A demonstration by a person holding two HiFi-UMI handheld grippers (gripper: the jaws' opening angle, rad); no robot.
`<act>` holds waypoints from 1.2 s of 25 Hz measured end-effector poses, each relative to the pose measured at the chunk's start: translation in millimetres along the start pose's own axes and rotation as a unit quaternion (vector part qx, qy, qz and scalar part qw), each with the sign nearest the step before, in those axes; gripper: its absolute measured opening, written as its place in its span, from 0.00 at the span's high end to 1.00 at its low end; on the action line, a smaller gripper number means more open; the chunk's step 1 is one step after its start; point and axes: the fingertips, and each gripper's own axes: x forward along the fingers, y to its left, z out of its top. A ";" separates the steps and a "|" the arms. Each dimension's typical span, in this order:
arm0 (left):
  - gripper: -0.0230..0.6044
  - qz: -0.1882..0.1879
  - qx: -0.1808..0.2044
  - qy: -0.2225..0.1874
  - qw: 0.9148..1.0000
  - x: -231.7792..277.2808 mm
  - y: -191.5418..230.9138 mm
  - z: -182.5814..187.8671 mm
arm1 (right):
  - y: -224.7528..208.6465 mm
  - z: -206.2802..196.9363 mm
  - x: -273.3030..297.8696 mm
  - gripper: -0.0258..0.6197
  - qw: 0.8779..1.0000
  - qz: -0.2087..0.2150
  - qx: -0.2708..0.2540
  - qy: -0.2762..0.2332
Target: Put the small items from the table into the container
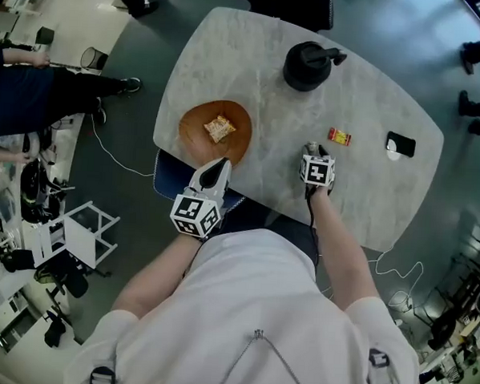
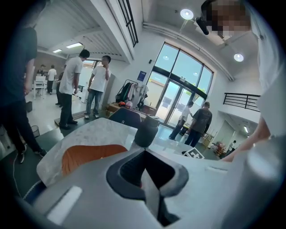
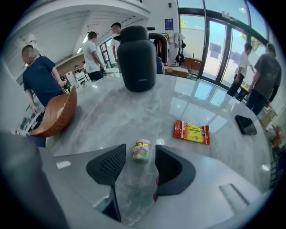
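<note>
A small wrapped candy (image 3: 141,151) lies on the marble table (image 3: 134,112), between the jaws of my right gripper (image 3: 140,152). Those jaws stand open on either side of it and do not touch it. A red and yellow packet (image 3: 192,132) lies a little further to the right, also seen in the head view as the packet (image 1: 339,136). The wooden bowl (image 1: 196,137) at the table's near left edge holds one snack (image 1: 220,128). My left gripper (image 1: 218,171) hovers at the bowl's near rim, its jaws together with nothing between them.
A black jug (image 1: 308,66) stands at the far middle of the table. A black phone (image 1: 400,144) lies at the right. A blue chair (image 1: 168,179) sits under the table edge near the bowl. Several people stand around the room.
</note>
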 end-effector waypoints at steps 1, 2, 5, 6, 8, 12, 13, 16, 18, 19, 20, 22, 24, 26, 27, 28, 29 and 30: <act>0.96 0.006 -0.002 0.000 1.000 -1.7 3.9 -0.7 | -0.9 -0.6 3.2 0.60 1.000 -0.005 -0.002 0.003; 0.96 0.010 -0.003 0.000 1.000 -2.5 6.1 -1.0 | -2.7 -1.6 6.0 0.60 1.000 -0.011 -0.004 0.007; 0.96 0.012 -0.003 -0.004 1.000 -2.5 6.1 0.1 | -9.7 -2.6 6.6 0.75 0.999 -0.032 -0.009 0.013; 0.96 0.011 -0.002 -0.006 1.000 -3.4 5.4 0.8 | -10.7 -1.3 3.3 0.75 0.999 -0.036 -0.011 0.007; 0.96 0.003 0.001 -0.011 1.000 -5.2 2.4 4.1 | -6.7 10.2 -13.9 0.75 0.999 -0.035 -0.011 -0.021; 0.96 -0.028 0.016 -0.030 0.999 2.6 -11.4 22.6 | 4.7 55.4 -77.8 0.75 0.994 -0.014 -0.007 -0.110; 0.96 -0.037 0.019 -0.036 0.998 7.3 -16.7 29.1 | 5.1 67.1 -97.4 0.75 0.991 -0.007 -0.003 -0.133; 0.96 -0.062 0.024 -0.047 0.997 21.5 -36.3 47.0 | 3.6 94.2 -161.3 0.75 0.980 0.009 0.005 -0.199; 0.96 -0.080 0.030 -0.051 0.995 29.6 -53.0 57.6 | 1.8 106.7 -205.6 0.75 0.970 0.011 0.006 -0.242; 0.96 -0.092 0.035 -0.054 0.994 34.1 -62.7 62.9 | 0.6 111.7 -226.0 0.75 0.965 0.011 0.007 -0.263; 0.96 -0.105 0.041 -0.057 0.992 39.0 -73.0 67.8 | -0.5 115.5 -244.1 0.75 0.959 0.011 0.008 -0.283; 0.96 -0.131 0.056 -0.063 0.988 47.9 -94.3 75.8 | -1.8 117.7 -271.9 0.75 0.950 0.012 0.010 -0.311; 0.96 -0.153 0.070 -0.067 0.983 54.7 -115.1 81.8 | -2.4 113.8 -290.5 0.75 0.945 0.013 0.013 -0.326; 0.96 -0.170 0.079 -0.069 0.980 57.9 -133.2 84.5 | -2.5 106.6 -304.2 0.75 0.943 0.012 0.013 -0.334; 0.96 -0.177 0.083 -0.069 0.978 57.9 -140.8 84.4 | -2.1 102.6 -310.0 0.75 0.941 0.011 0.013 -0.337; 0.96 -0.183 0.086 -0.068 0.977 57.1 -147.3 83.7 | -1.3 98.8 -315.0 0.75 0.941 0.011 0.012 -0.339; 0.96 -0.189 0.089 -0.067 0.976 55.7 -152.7 82.9 | -0.4 95.4 -319.3 0.75 0.940 0.010 0.012 -0.341; 0.96 -0.193 0.092 -0.066 0.975 54.5 -156.8 82.0 | 0.6 93.0 -322.7 0.75 0.939 0.009 0.010 -0.342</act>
